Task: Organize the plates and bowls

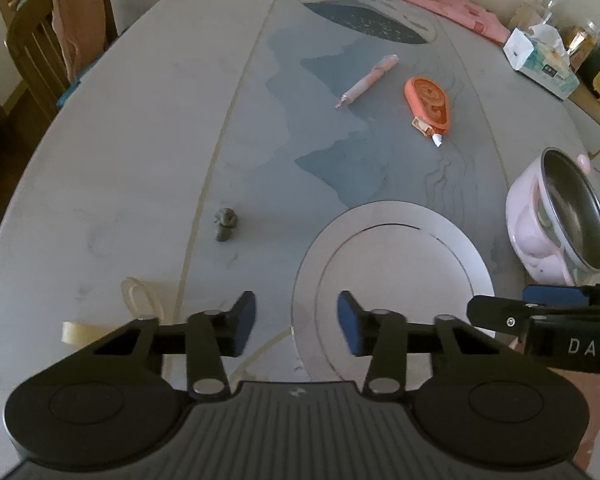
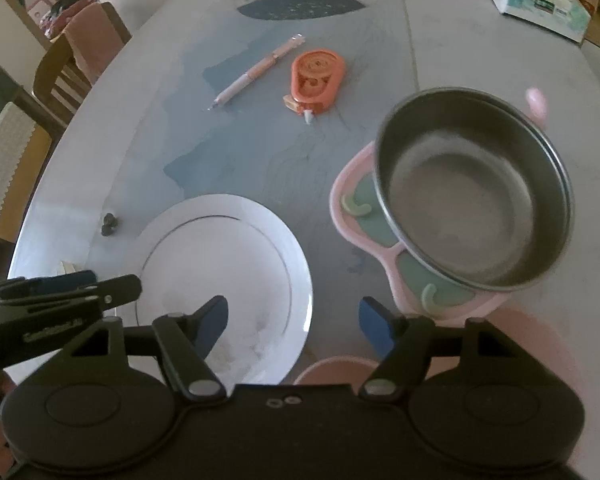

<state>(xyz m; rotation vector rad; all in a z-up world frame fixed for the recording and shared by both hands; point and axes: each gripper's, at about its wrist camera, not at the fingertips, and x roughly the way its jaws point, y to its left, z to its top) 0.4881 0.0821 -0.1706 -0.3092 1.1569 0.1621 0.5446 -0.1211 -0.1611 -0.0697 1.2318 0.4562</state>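
Both tools, left tool [image 1: 296, 324] and right tool [image 2: 294, 326], are hovering spread and empty over the white plate [image 1: 396, 264] lying on the worktop [image 1: 120, 160] beside the tilted steel bowl [image 2: 474, 188]; gripping the plate's near rim squarely seems best.

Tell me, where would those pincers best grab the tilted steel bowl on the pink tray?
Probably the thin rim of the round stainless-steel bowl, on its raised far edge. The bowl leans on the pink divided tray, mouth tipped toward the open right gripper, so one finger could slip inside the wall and one outside, coming from above.
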